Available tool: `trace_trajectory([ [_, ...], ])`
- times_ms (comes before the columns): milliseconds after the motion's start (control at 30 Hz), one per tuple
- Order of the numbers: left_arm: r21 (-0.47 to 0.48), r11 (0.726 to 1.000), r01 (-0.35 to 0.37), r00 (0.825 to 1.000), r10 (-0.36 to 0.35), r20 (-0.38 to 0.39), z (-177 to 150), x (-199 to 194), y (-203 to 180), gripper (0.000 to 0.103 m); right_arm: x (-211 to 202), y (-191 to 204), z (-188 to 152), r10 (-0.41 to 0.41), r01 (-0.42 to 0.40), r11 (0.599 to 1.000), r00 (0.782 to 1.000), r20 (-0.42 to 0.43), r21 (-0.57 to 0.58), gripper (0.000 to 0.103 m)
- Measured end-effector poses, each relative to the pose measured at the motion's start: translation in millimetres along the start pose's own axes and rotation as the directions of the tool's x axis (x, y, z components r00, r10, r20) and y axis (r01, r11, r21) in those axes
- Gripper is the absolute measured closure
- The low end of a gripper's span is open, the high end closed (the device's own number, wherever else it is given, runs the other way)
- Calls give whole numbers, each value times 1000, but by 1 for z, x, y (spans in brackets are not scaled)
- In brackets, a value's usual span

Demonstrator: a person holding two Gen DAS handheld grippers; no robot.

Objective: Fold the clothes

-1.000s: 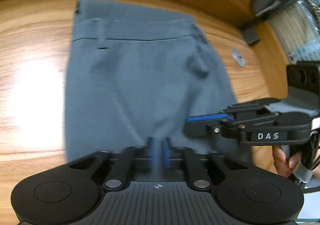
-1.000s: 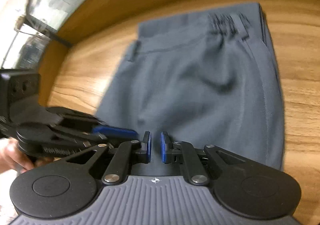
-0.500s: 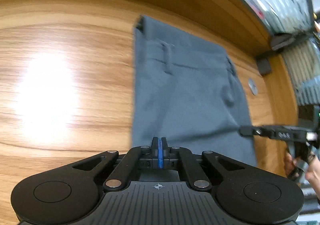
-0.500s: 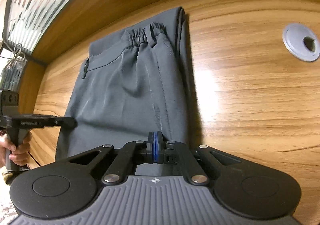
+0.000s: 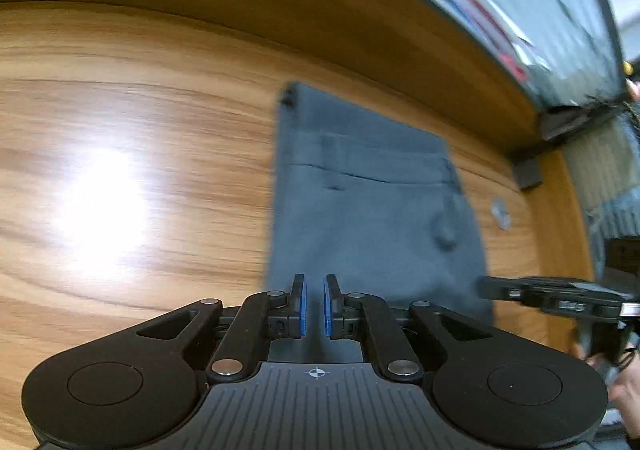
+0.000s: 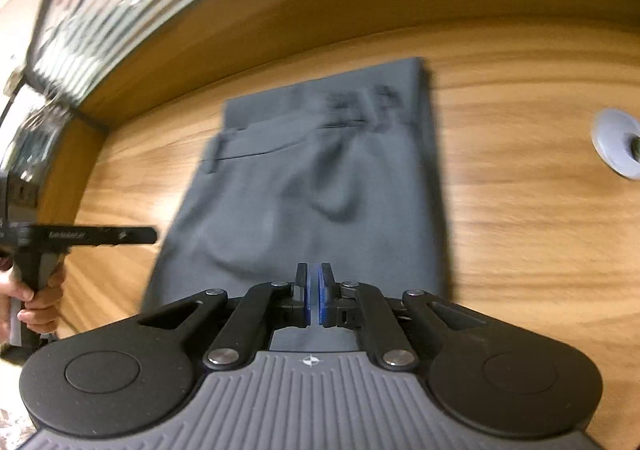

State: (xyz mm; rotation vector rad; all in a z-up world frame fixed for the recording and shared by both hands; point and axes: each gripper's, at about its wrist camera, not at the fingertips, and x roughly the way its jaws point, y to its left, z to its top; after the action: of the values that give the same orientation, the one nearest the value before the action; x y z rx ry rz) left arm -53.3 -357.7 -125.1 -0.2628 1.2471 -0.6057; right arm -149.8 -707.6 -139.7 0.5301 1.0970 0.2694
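Both tools hang above the near end of the folded grey trousers [image 5: 372, 218], and neither grips the cloth; the left gripper [image 5: 314, 306] shows a plain gap between its blue pads [image 5: 303, 308] and its jaws are opening, with nothing but air between them; half a second ago those pads were pressed together. In its own view the right gripper [image 6: 313, 300] has only a thin slit between its pads [image 6: 321, 300], and its jaws are opening too — a moment earlier they met, and a second ago they stood apart.

From the left wrist the right gripper appears side-on at the right edge, by the trousers' near right corner; from the right wrist the left gripper appears at the left edge, held in a hand [image 6: 38, 300], apart from the cloth.

Outward, the trousers lie flat on the wooden table [image 5: 140, 110], waistband at the far end, a fold running along their right side; a second ago they filled the left view, and now they sit smaller and to the right of centre — the camera has drawn back. A grey cable grommet [image 6: 618, 148] sits in the tabletop, well to the right of the trousers.
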Motion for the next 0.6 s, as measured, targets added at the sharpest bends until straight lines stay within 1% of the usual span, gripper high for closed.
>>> trace_trajectory([
  [67, 36, 999, 17, 1000, -17, -5, -3, 8, -17, 94, 11, 10, 2, 27, -28, 999, 999, -25, -25, 97],
  [100, 51, 998, 43, 999, -42, -13, -6, 12, -25, 94, 16, 15, 3, 40, -42, 998, 998, -38, -37, 97],
  [133, 56, 996, 68, 997, -67, -30, -9, 16, -31, 94, 21, 20, 3, 50, -52, 997, 997, -53, -51, 97],
  [200, 80, 992, 96, 993, -90, -79, -14, 31, -43, 94, 31, 28, 2, 66, -72, 995, 994, -84, -72, 97],
  [233, 94, 991, 99, 991, -90, -103, -18, 38, -47, 94, 37, 31, 1, 73, -81, 994, 992, -99, -79, 97],
  [300, 94, 993, 77, 988, -64, -141, -25, 51, -46, 94, 49, 35, -1, 73, -85, 992, 990, -124, -92, 97],
  [333, 88, 995, 50, 988, -36, -152, -27, 56, -43, 94, 55, 37, -2, 59, -72, 993, 989, -133, -96, 97],
  [367, 61, 997, 40, 988, -30, -151, -28, 57, -36, 95, 58, 33, -5, 48, -62, 994, 989, -141, -94, 97],
  [400, 33, 999, 31, 988, -26, -150, -29, 58, -29, 99, 58, 28, -8, 41, -54, 995, 988, -147, -87, 97],
  [433, 8, 1000, 28, 990, -27, -141, -30, 55, -22, 99, 55, 22, -10, 30, -42, 996, 989, -145, -80, 97],
  [467, -17, 1000, 26, 991, -28, -132, -30, 52, -16, 99, 53, 16, -12, 19, -30, 997, 989, -144, -73, 100],
  [600, -72, 997, 34, 993, -42, -107, -34, 37, 5, 99, 32, -15, -18, -1, 0, 1000, 994, -112, -7, 103],
])
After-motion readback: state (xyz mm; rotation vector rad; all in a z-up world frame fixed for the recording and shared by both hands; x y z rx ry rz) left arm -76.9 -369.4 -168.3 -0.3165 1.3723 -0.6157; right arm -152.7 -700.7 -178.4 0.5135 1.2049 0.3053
